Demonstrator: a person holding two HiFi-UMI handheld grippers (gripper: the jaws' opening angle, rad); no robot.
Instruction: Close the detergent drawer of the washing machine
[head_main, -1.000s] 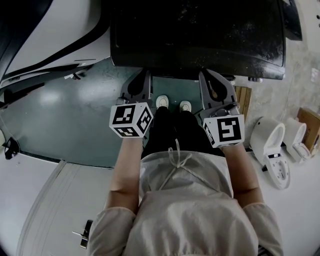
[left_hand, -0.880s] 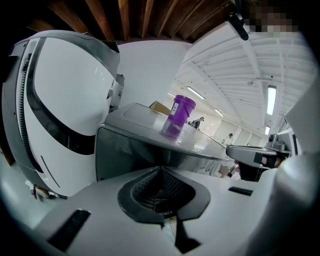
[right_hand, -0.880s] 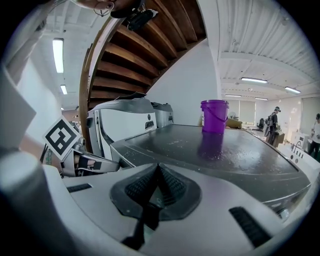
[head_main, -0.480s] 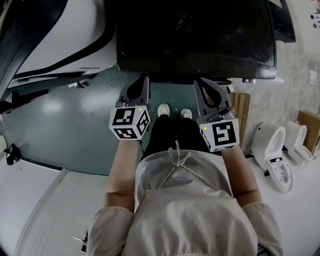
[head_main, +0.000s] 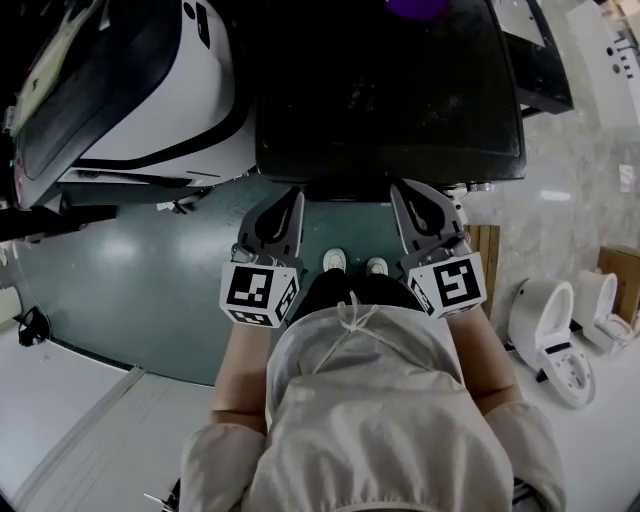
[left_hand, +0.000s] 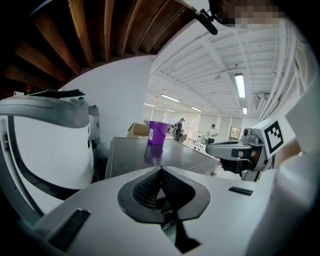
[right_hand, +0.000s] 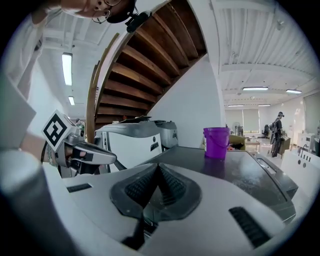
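Teal floor (head_main: 150, 260); both grippers (head_main: 287, 200) (head_main: 408, 195) pinched (empty)

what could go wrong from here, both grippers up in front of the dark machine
The purple bucket stands on the machine top ahead; a hard shove at the machine might jolt or tip it. No drawer shows in any view, so the left gripper and right gripper, both shut and empty, may reach for the front blind.
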